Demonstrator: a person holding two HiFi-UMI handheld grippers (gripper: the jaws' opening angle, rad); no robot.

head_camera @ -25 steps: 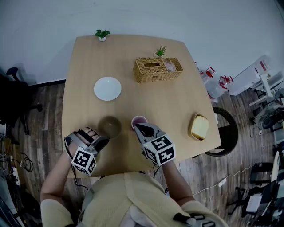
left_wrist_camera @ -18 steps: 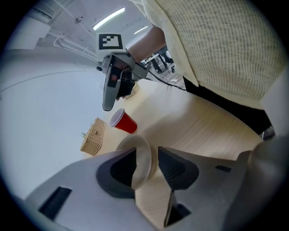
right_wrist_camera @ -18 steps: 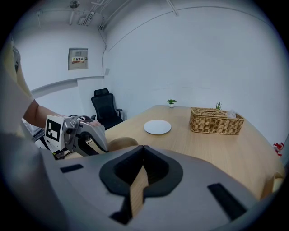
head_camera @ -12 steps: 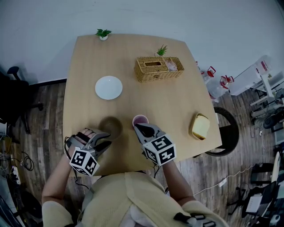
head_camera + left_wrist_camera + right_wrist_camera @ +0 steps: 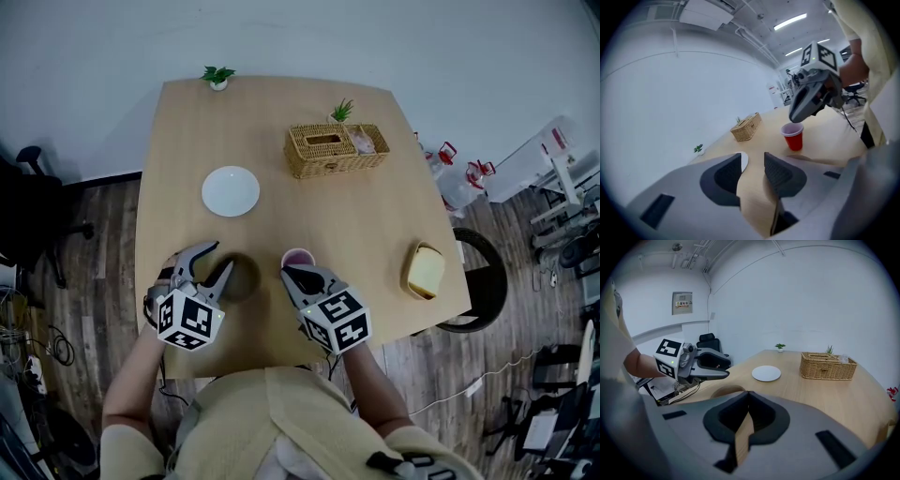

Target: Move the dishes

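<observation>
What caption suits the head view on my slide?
Left gripper, jaws just opened and empty, by brown bowl; shut right gripper by red cup; white plate beyond.

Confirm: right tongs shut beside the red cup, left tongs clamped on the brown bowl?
The left tongs are open and empty, having just opened: the left gripper view shows only table between them, the brown bowl sits free; right tongs shut beside the red cup.

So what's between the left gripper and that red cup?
A brown bowl, seen in the head view. The left gripper has just been opening its jaws, nothing between them.
</observation>
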